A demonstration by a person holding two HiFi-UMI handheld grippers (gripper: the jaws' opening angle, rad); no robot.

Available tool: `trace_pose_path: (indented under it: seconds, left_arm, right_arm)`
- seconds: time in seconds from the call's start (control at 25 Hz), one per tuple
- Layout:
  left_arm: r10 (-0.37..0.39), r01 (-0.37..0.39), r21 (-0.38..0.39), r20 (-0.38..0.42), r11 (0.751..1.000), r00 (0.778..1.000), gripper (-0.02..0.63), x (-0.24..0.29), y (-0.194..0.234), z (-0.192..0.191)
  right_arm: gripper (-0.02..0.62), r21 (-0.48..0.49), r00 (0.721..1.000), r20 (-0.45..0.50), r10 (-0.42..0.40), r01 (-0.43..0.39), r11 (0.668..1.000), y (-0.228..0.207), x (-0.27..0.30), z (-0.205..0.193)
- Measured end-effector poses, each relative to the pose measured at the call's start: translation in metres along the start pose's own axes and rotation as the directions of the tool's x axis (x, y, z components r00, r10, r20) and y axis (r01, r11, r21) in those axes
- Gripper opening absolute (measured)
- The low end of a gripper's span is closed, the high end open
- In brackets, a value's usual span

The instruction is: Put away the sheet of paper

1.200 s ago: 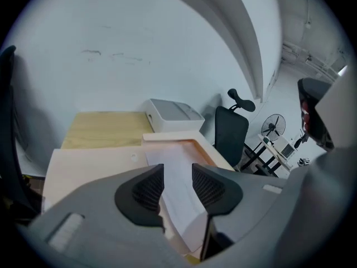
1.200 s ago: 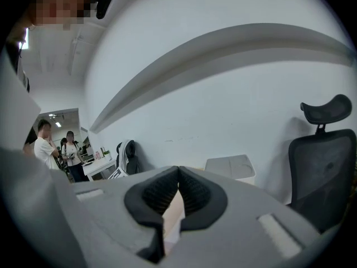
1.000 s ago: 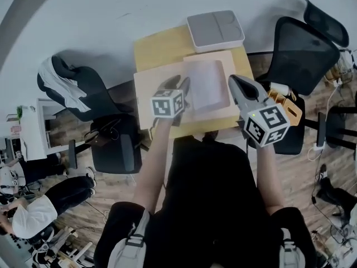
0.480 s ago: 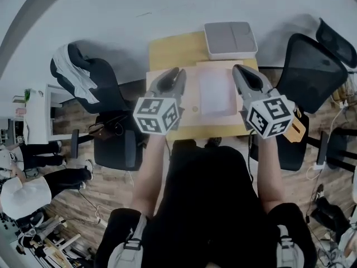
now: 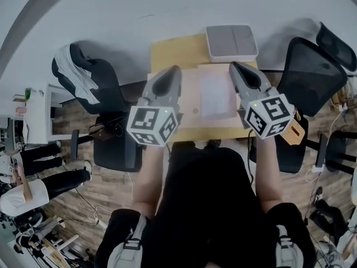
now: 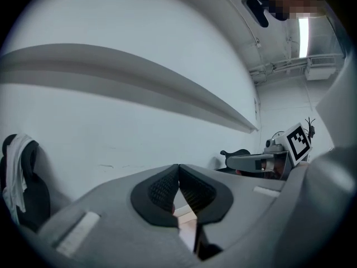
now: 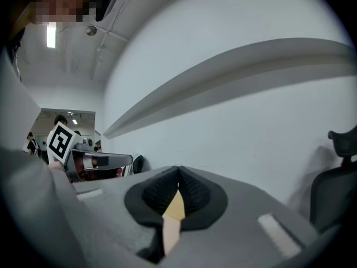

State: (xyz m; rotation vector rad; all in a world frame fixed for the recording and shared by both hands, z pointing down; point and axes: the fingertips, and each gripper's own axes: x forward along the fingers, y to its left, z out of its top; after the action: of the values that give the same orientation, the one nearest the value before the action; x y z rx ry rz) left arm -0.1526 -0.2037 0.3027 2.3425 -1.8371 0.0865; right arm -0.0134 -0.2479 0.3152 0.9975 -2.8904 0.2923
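A pale sheet of paper [image 5: 216,96] lies flat on a beige board [image 5: 188,102] on the small yellow table [image 5: 170,52]. My left gripper [image 5: 174,70] hovers raised over the board's left side, jaws shut with nothing between them; in the left gripper view [image 6: 178,167] the pads meet at the tips. On the sheet's right, my right gripper [image 5: 234,66] is raised too and shut on nothing, its tips touching in the right gripper view [image 7: 178,169]. Neither gripper touches the sheet.
A flat grey two-part case [image 5: 231,42] rests at the table's back edge against the white wall. Black office chairs stand to the left [image 5: 83,88] and right [image 5: 309,60]. An orange object [image 5: 295,127] sits at the right. People stand far left [image 5: 22,188].
My left gripper has pulled back from the sheet's left edge towards the person, risen, and closed its jaws on nothing. The right gripper has hardly moved.
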Motion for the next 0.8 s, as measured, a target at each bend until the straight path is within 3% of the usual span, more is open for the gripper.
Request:
trace_pose_path:
  seconds: [0.28,0.8]
  left_arm:
    - [-0.008,0.008,0.002,0.021,1.0,1.0,0.01,-0.007,0.0,0.008]
    - [-0.032,0.032,0.024,0.02,0.999,0.999,0.009,-0.009,-0.012,0.006]
  right_arm:
    - [0.003,-0.047,1.0,0.003,-0.003,0.004,0.999,0.011,-0.005,0.001]
    - [0.003,-0.049,1.0,-0.005,-0.03,0.03,0.998,0.007,-0.018,-0.004]
